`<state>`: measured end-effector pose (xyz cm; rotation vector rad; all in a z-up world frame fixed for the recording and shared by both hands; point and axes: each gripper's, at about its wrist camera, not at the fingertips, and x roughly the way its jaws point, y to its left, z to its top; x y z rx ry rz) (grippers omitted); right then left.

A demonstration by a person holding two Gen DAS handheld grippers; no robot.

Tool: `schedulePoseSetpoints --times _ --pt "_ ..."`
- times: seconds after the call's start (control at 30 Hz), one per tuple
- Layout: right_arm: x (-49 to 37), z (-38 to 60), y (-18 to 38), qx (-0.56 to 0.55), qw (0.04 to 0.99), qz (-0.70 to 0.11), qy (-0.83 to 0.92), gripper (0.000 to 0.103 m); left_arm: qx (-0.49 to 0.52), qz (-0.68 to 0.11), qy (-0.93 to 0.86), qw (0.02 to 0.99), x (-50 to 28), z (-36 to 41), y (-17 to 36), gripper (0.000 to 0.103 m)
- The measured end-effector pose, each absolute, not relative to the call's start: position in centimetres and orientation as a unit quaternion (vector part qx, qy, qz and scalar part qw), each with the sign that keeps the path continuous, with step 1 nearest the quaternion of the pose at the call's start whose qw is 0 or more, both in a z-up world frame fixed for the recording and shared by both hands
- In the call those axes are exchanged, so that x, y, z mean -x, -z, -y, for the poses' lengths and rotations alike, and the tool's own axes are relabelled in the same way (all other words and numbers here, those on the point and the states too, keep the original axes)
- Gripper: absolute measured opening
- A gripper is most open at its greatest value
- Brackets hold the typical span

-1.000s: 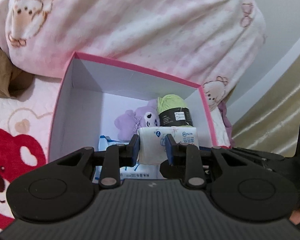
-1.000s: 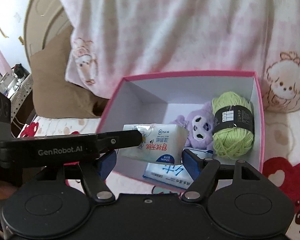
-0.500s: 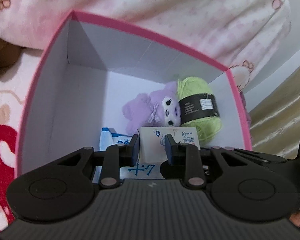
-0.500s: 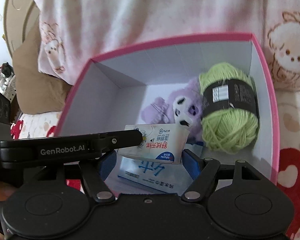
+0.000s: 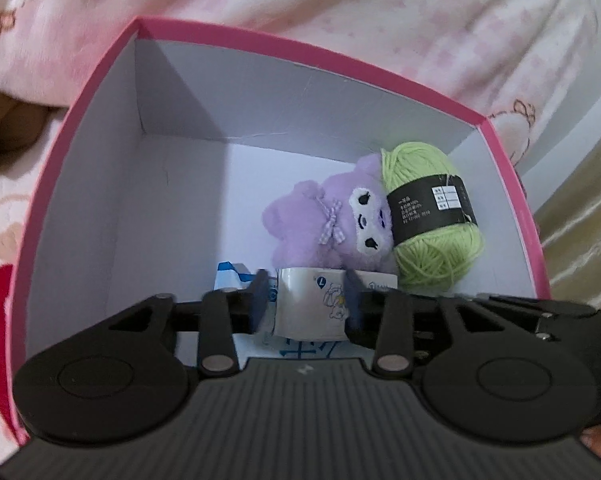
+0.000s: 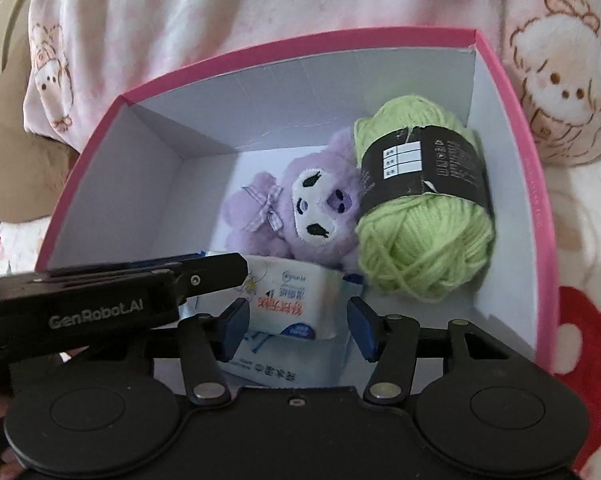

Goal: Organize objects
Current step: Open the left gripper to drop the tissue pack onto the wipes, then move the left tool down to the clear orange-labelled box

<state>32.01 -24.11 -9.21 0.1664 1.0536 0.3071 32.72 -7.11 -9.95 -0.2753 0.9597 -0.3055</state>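
A pink box (image 5: 100, 76) with a white inside holds a purple plush toy (image 5: 324, 224), a green yarn ball (image 5: 428, 216) and a flat blue-and-white pack (image 6: 268, 364) on its floor. My left gripper (image 5: 306, 300) sits low inside the box with its jaws widened around a white tissue pack (image 5: 312, 308), which rests on the flat pack. In the right wrist view the box (image 6: 536, 200), the plush (image 6: 300, 208), the yarn (image 6: 420, 208) and the tissue pack (image 6: 288, 304) show. My right gripper (image 6: 294, 324) is open and empty just over the near wall.
The box lies on a bed with a pink-and-white bear-print blanket (image 5: 340, 12) bunched behind it. A red heart-print cover (image 6: 588, 344) lies to the right. A brown pillow (image 6: 24, 160) sits at the far left.
Both grippers moved forward and down into the box. The left jaws have spread apart from the tissue pack, which now lies on the flat pack.
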Motion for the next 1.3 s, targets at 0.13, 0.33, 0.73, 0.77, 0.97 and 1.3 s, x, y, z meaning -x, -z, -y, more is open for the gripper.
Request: schedulePoseSetpoints --times 0.13,0.33,0.73,0.77,0.97,1.3 --pt "-30.5 24.7 6.9 -0.083 0.857 -0.485 -0.152 0.070 0.121 -0.443 0.154 0.875 -31.6 7.0 7.8 0.057" --pt "-26.3 26.1 1.2 -0.077 0.883 -0.432 -0.168 0.078 0.119 -0.432 0.174 0.877 -28.8 6.4 3.2 0.062" --pt "-18.7 25.6 -3.4 -0.073 0.900 -0.385 -0.190 0.078 0.066 -0.428 0.173 0.884 -20.2 5.9 -4.4 0.068" --pt "-18.1 25.6 -3.8 -0.071 0.901 -0.382 -0.193 0.078 0.061 -0.426 0.171 0.886 -19.5 5.9 -4.9 0.070" --pt "-13.8 26.4 -5.4 -0.085 0.907 -0.361 -0.201 0.078 0.062 -0.386 0.175 0.904 -15.0 4.8 -7.3 0.082" --pt "-10.1 27.3 -4.7 -0.035 0.904 -0.375 -0.203 0.091 0.024 -0.353 0.170 0.920 -10.2 4.7 -7.8 0.097"
